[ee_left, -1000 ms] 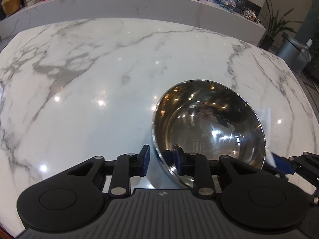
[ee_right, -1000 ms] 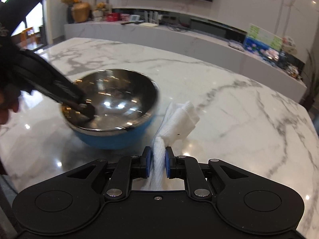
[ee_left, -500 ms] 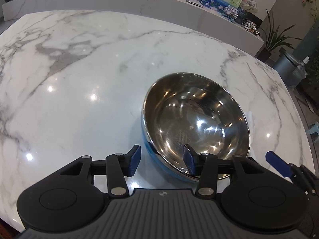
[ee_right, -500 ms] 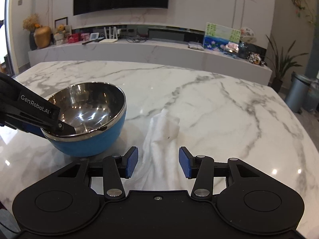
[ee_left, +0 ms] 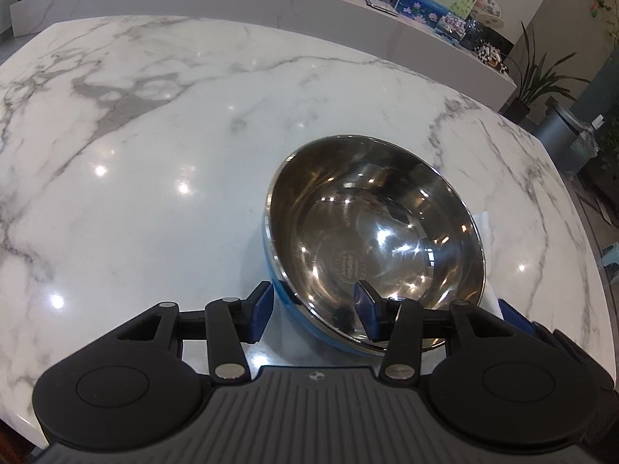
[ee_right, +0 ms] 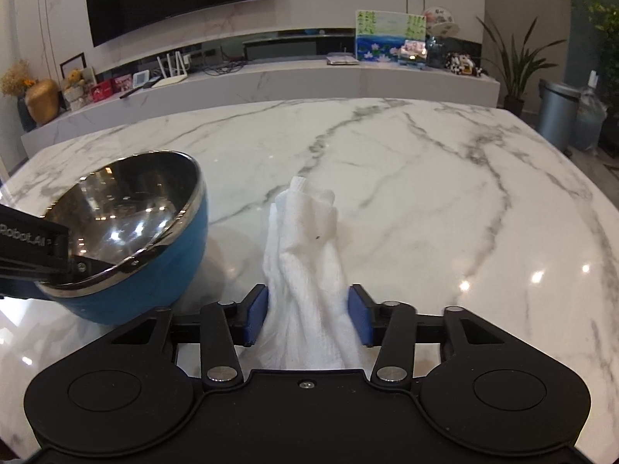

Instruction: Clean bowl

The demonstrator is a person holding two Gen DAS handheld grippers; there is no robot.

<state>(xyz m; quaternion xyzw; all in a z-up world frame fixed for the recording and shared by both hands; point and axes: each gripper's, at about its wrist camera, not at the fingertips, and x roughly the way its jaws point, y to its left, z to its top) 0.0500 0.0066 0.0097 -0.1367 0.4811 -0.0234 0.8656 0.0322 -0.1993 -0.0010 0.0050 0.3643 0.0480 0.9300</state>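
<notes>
A blue bowl (ee_right: 147, 270) with a steel interior sits tilted on the marble table (ee_right: 425, 193). The left gripper (ee_left: 313, 307) has open jaws straddling its near rim. The right gripper (ee_right: 307, 319) has been closing; its jaws flank a white cloth (ee_right: 305, 255) beside the bowl, contact unclear.

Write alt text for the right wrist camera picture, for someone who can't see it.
A crumpled white cloth lies on a white marble table between the right gripper's blue-padded jaws, which have just been closing around it. To the left, a tilted steel bowl with a blue outside has the left gripper at its near rim.
</notes>
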